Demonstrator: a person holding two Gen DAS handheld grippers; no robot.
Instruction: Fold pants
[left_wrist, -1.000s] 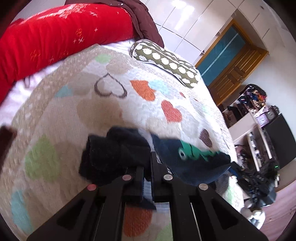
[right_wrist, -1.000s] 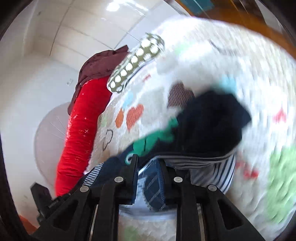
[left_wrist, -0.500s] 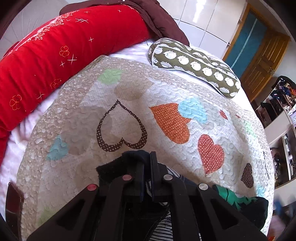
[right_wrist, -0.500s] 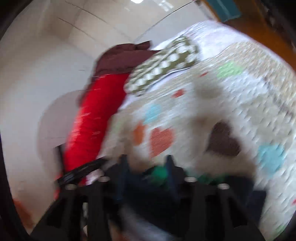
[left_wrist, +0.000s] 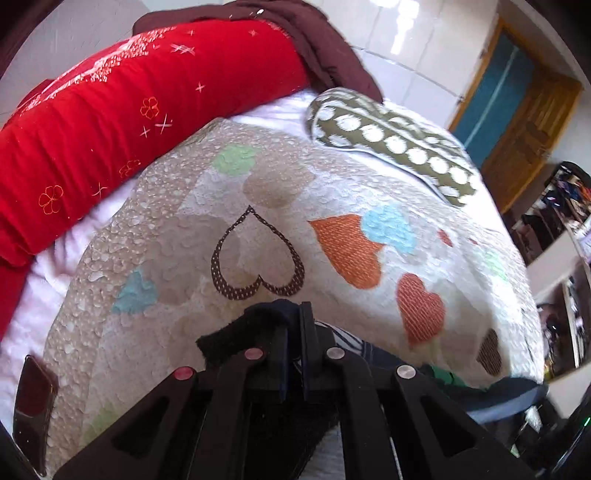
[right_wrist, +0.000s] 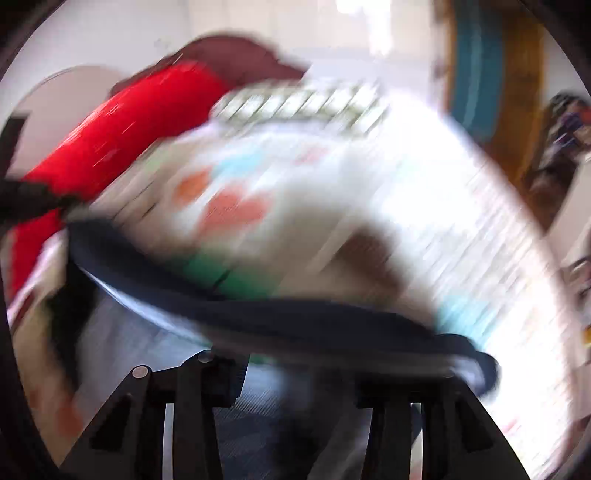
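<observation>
Dark navy pants (left_wrist: 236, 336) with a striped lining and a green patch lie bunched on the heart-patterned quilt (left_wrist: 258, 192). My left gripper (left_wrist: 293, 314) is shut on a fold of the dark cloth, which pokes out around its fingertips. The right wrist view is heavily blurred. There the pants' navy edge (right_wrist: 258, 317) stretches across just above my right gripper (right_wrist: 299, 373). Its jaws stand apart and are closing, with striped cloth lying between them. I see neither pad pressing on the cloth.
A red bolster (left_wrist: 129, 122) and a maroon blanket (left_wrist: 317, 40) line the far side of the bed. A green dotted pillow (left_wrist: 391, 144) lies at the back right. A dark flat object (left_wrist: 33, 398) sits at the quilt's left edge. A wooden door (left_wrist: 517, 122) and cluttered shelves (left_wrist: 561, 221) stand to the right.
My left gripper has carried its fold across the quilt, so the pants now lie below it, not ahead. My right gripper let go of the striped lining, spread its jaws and swung round.
</observation>
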